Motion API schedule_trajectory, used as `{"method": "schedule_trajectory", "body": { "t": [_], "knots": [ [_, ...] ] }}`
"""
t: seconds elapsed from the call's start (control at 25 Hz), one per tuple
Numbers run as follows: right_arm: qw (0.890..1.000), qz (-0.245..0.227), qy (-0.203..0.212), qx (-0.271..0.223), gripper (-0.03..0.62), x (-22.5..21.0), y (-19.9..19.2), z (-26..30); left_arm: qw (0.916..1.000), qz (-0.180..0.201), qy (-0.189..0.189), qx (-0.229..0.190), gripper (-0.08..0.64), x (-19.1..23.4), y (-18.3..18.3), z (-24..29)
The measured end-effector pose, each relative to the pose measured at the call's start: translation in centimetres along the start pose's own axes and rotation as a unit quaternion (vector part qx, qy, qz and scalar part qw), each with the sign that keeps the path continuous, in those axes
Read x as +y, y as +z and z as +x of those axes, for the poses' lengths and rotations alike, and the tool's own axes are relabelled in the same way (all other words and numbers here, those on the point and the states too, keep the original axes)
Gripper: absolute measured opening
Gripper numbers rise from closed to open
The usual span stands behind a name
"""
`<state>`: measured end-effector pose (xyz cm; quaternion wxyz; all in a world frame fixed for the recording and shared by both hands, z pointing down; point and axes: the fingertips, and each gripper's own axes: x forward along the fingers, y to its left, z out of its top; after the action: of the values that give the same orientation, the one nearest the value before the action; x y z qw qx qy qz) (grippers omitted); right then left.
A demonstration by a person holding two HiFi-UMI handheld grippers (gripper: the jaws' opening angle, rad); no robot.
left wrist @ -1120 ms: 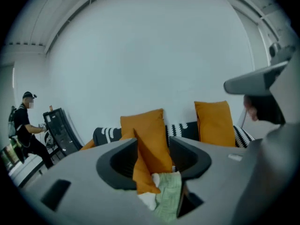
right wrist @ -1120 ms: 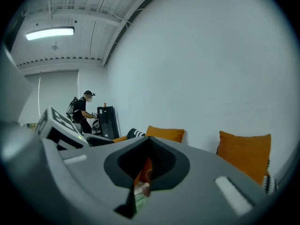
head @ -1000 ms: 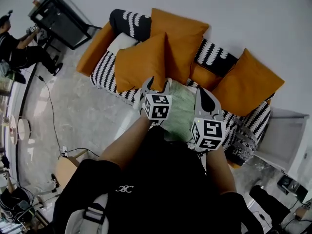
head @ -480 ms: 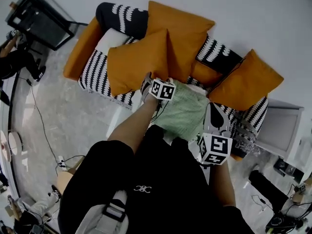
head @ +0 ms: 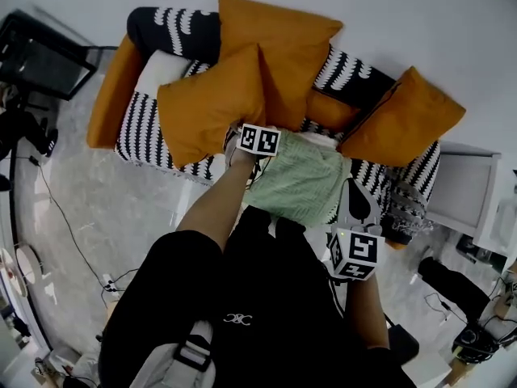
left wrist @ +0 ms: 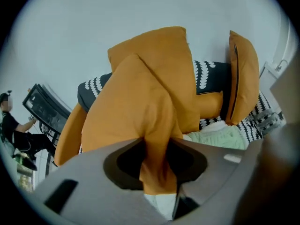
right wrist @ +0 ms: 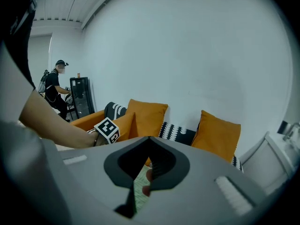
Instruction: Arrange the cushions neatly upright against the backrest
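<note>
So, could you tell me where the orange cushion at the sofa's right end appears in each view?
Head view: orange cushion upper right.
Left gripper view: cushion upper right, edge-on.
Right gripper view: cushion right of centre.
Shared landmark: the black-and-white backrest beside it.

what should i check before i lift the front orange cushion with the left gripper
1. Left gripper grip: its fingers have just been closing, with a corner of the front orange cushion pinched between them: ok.
2. Hold secure enough to lift: only a fold of the corner is caught: cannot tell.
3. Right gripper free to help: fingers together, nothing in them, back from the sofa: ok.
4. Front cushion upright at the backrest: it leans forward off the larger orange cushion: not ok.
5. Green blanket clear of the cushion: cannot tell.
</note>
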<state>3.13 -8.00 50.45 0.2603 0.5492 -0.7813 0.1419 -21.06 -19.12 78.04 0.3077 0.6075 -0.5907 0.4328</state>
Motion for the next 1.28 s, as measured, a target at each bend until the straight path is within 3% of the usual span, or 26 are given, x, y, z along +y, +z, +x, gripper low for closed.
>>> {"method": "schedule_trajectory", "body": {
  "t": [0.12, 0.32, 0.52, 0.68, 0.8, 0.92, 1.0, 1.12, 1.28],
  "knots": [
    [1.000, 0.004, 0.007, -0.004, 0.009, -0.1, 0.2, 0.6, 0.9995, -0.024, -0.018, -0.014, 0.081, 1.2, 0.1, -1.2],
    [0.999, 0.001, 0.041, -0.013, 0.009, 0.2, 0.7, 1.3, 0.9978, -0.026, -0.043, -0.043, 0.046, 4.7, 0.3, -5.9],
    [0.995, 0.006, 0.089, -0.037, 0.009, 0.1, 2.0, 2.9, 0.9944, 0.077, -0.048, -0.055, 0.040, 9.0, 1.0, -12.5],
    [0.990, -0.001, 0.128, -0.059, 0.009, 0.4, 3.5, 2.9, 0.9755, 0.205, -0.065, -0.046, 0.037, 12.3, 1.6, -18.2],
    [0.986, 0.001, 0.153, -0.073, 0.009, 0.6, 4.5, 3.2, 0.9562, 0.283, -0.069, -0.028, 0.032, 15.0, 2.1, -21.8],
    [0.982, 0.005, 0.171, -0.074, 0.009, 0.7, 4.6, 4.0, 0.9278, 0.366, -0.072, -0.014, 0.031, 15.5, 3.1, -24.1],
    [0.982, 0.011, 0.176, -0.071, 0.009, 1.1, 4.7, 4.5, 0.9028, 0.425, -0.067, 0.005, 0.031, 15.8, 3.3, -25.2],
    [0.981, 0.013, 0.180, -0.073, 0.009, 2.5, 5.4, 4.9, 0.8581, 0.508, -0.060, 0.040, 0.029, 17.7, 3.4, -26.2],
    [0.983, 0.020, 0.166, -0.074, 0.009, 5.0, 6.7, 6.8, 0.8096, 0.582, -0.047, 0.063, 0.026, 22.4, 4.6, -26.0]
  ]
}}
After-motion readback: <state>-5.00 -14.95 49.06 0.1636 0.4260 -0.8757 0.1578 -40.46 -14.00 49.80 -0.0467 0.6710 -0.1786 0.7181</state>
